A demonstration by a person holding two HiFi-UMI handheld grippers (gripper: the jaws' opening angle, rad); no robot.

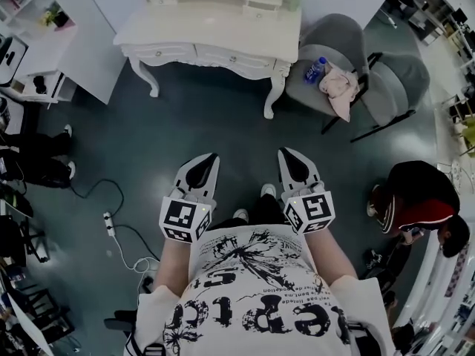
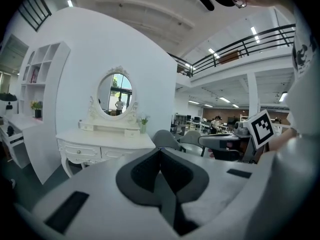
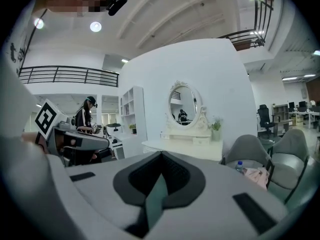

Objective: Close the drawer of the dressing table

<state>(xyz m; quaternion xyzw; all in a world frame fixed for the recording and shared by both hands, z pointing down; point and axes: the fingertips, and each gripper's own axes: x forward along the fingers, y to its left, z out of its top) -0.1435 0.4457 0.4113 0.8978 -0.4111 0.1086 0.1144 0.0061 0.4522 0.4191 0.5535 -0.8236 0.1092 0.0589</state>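
The white dressing table (image 1: 215,28) stands at the top of the head view, well ahead of me, with an oval mirror (image 2: 115,91) on its top. Two drawer fronts with knobs (image 1: 159,53) (image 1: 236,60) face me; from here both look about flush, and I cannot tell a gap. My left gripper (image 1: 210,158) and right gripper (image 1: 286,153) are held side by side over the dark floor, short of the table and touching nothing. Both point at the table (image 2: 102,139) (image 3: 185,146). Each has its jaws together with nothing between them (image 2: 160,150) (image 3: 161,154).
Two grey chairs (image 1: 334,58) stand right of the table; one carries a bottle (image 1: 315,70) and a pink cloth (image 1: 340,87). A white shelf unit (image 1: 44,50) is at the left. A power strip (image 1: 109,223) with cable lies on the floor. A person (image 1: 415,199) crouches at the right.
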